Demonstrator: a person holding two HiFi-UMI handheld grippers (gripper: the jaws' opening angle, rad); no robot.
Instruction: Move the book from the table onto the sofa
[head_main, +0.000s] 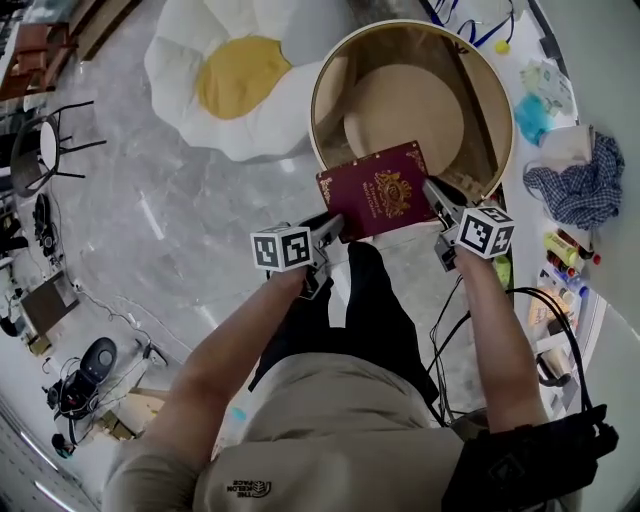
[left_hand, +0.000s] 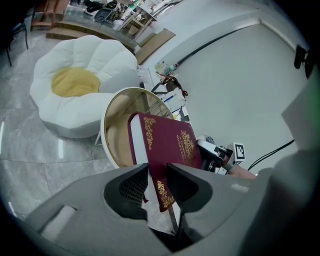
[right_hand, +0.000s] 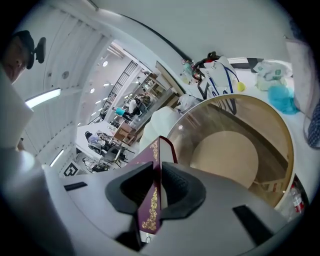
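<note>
A maroon book (head_main: 378, 190) with gold ornament hangs in the air over the near rim of a round glass-topped table (head_main: 412, 25). My left gripper (head_main: 330, 228) is shut on the book's lower left corner, and my right gripper (head_main: 440, 205) is shut on its right edge. In the left gripper view the book (left_hand: 167, 145) rises from between the pads, with the white page block showing. The right gripper view has the book (right_hand: 157, 165) edge-on between the pads. A white flower-shaped sofa (head_main: 235, 75) with a yellow centre lies on the floor left of the table.
A blue checked cloth (head_main: 580, 185), a turquoise cloth (head_main: 532, 118) and several small bottles (head_main: 565, 250) lie on a white surface at the right. A black chair (head_main: 45, 150) stands at the far left. Cables and gear (head_main: 85, 380) lie on the marble floor at lower left.
</note>
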